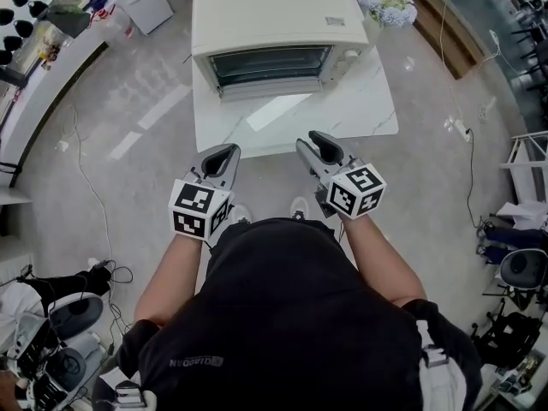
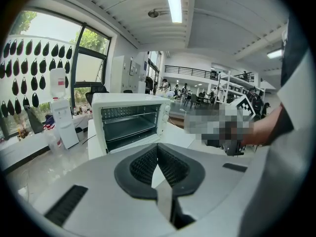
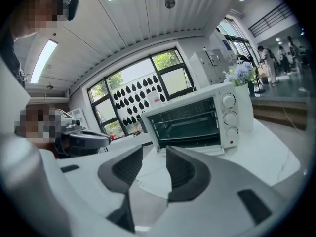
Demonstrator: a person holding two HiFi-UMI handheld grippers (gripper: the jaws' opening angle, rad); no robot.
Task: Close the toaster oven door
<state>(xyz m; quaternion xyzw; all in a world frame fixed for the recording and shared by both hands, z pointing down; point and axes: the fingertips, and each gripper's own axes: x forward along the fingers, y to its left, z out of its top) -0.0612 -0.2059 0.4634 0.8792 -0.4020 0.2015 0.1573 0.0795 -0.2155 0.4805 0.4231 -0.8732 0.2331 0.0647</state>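
Closure has not yet been begun: the toaster oven is set at the far side of a white marble-patterned counter, and its door is folded down flat in front of the cavity, so that the wire racks inside are exposed. Both tools are held short of the counter's near edge, well apart from the oven, which is judged to be a ready posture before the approach. The left gripper is seen with its jaws brought together at the tips and nothing between them; it is judged to be kept back as the idle tool. The right gripper is seen with its jaws parted by a clear gap, also empty, and aimed toward the oven front, probably so that the door's free edge can be caught or lifted. Since the door is hinged along the bottom, an upward swing from beneath that edge is likely to be needed. The control knobs are stacked on the oven's right side. A bunch of pale flowers is placed just beside the oven. A polished grey floor is crossed by loose cables, a water dispenser is stood near tall windows, and an open hall is glimpsed beyond.
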